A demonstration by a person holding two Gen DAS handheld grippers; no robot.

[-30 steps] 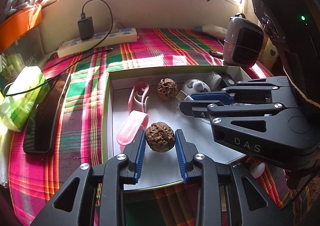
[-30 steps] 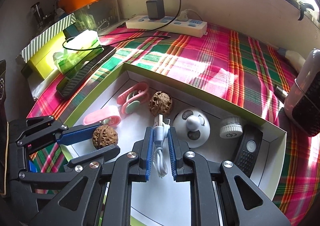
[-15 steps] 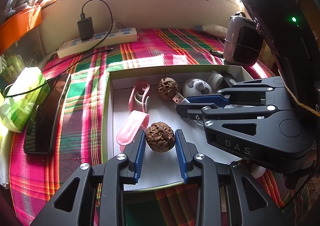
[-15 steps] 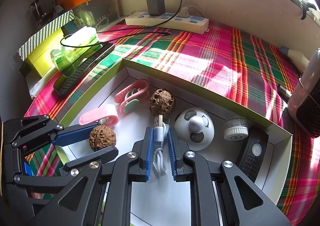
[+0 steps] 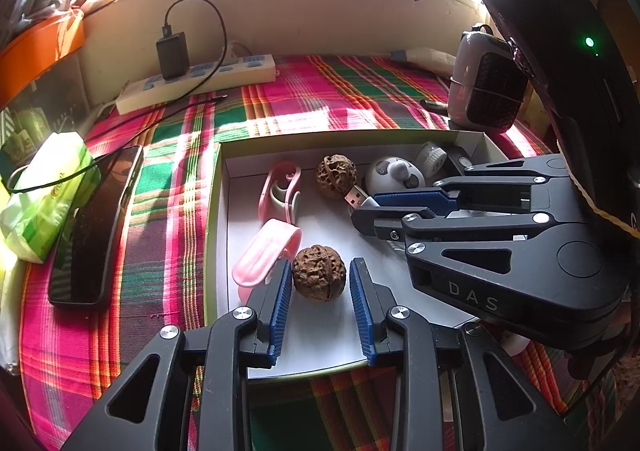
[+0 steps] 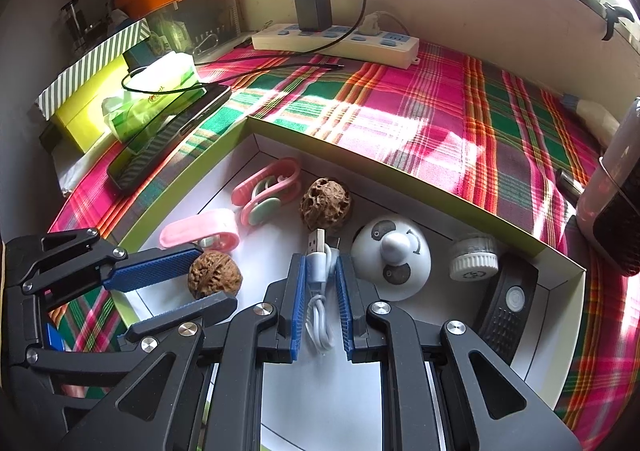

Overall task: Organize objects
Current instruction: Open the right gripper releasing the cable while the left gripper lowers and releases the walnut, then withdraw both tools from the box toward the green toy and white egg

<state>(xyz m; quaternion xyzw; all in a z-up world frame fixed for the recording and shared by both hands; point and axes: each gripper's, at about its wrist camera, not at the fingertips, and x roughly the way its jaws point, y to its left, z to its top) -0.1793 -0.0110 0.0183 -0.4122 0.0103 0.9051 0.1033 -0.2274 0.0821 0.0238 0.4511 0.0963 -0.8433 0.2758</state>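
Observation:
A shallow white box with a green rim [image 5: 218,187] [image 6: 360,155] lies on the plaid cloth. My left gripper [image 5: 318,275] is open around a brown walnut [image 5: 319,273] [image 6: 214,278] near the box's front; its pads stand a little off the shell. My right gripper [image 6: 321,275] is shut on a coiled white USB cable [image 6: 318,291], whose plug [image 5: 355,196] sticks out past the fingertips. A second walnut [image 5: 336,176] [image 6: 326,203] lies just beyond the plug.
In the box lie two pink clips [image 5: 280,191] [image 5: 266,253], a white panda-face dome [image 6: 390,257], a small white cap [image 6: 474,261] and a black remote [image 6: 506,307]. A phone [image 5: 96,227] and green tissue pack [image 5: 44,191] lie left; a power strip [image 5: 196,81] and small heater [image 5: 484,87] stand behind.
My right gripper has moved forward and left with the cable, so the plug now sits close to the far walnut. My left gripper and its walnut have not moved.

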